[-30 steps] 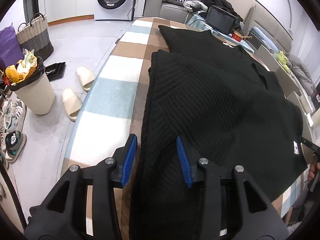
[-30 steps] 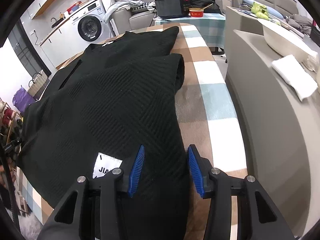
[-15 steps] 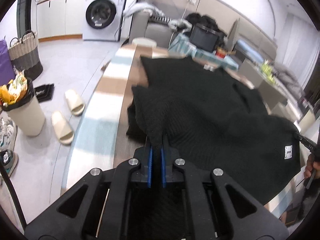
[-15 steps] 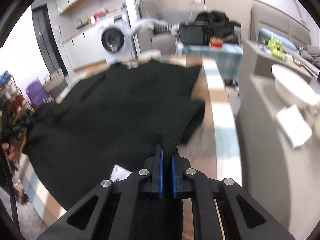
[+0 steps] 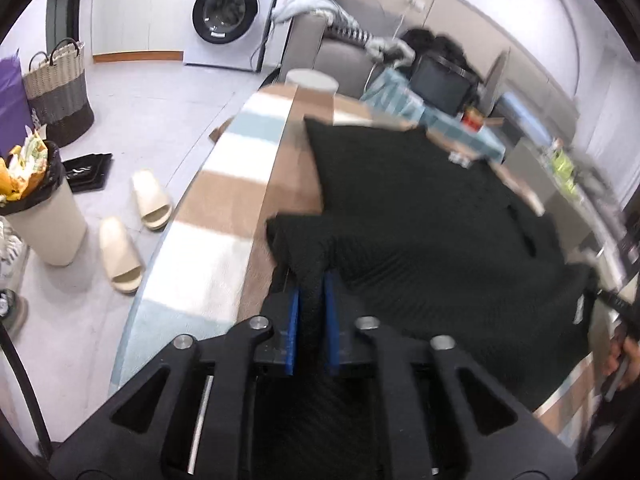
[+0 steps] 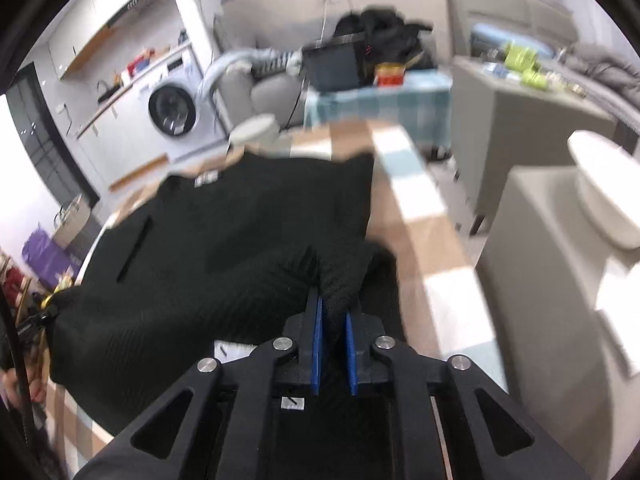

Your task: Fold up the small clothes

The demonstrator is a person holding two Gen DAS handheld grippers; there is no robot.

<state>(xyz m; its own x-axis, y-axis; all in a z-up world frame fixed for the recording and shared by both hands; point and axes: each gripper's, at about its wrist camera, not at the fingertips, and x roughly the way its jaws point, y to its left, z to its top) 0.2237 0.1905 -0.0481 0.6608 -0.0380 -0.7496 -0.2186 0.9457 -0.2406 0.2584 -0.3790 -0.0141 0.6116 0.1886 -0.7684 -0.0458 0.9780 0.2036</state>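
A black knitted sweater (image 5: 432,216) lies spread on a table with a checked cloth (image 5: 224,200). My left gripper (image 5: 311,304) is shut on the sweater's near left edge and holds a bunched fold of it lifted off the table. My right gripper (image 6: 333,312) is shut on the sweater's (image 6: 224,240) near right edge, also lifted. A small white label (image 5: 579,312) shows on the hem at the far right of the left wrist view. The fabric under both grippers is hidden by the jaws.
Left of the table on the floor are a bin (image 5: 36,208), a pair of slippers (image 5: 132,232) and a woven basket (image 5: 60,88). A washing machine (image 5: 228,16) and sofa stand behind. A grey counter with a white bowl (image 6: 604,188) flanks the table's right edge.
Both grippers went from open over the sweater's near edge to shut on it, then lifted and carried the edge forward over the sweater. The views are motion-blurred now.
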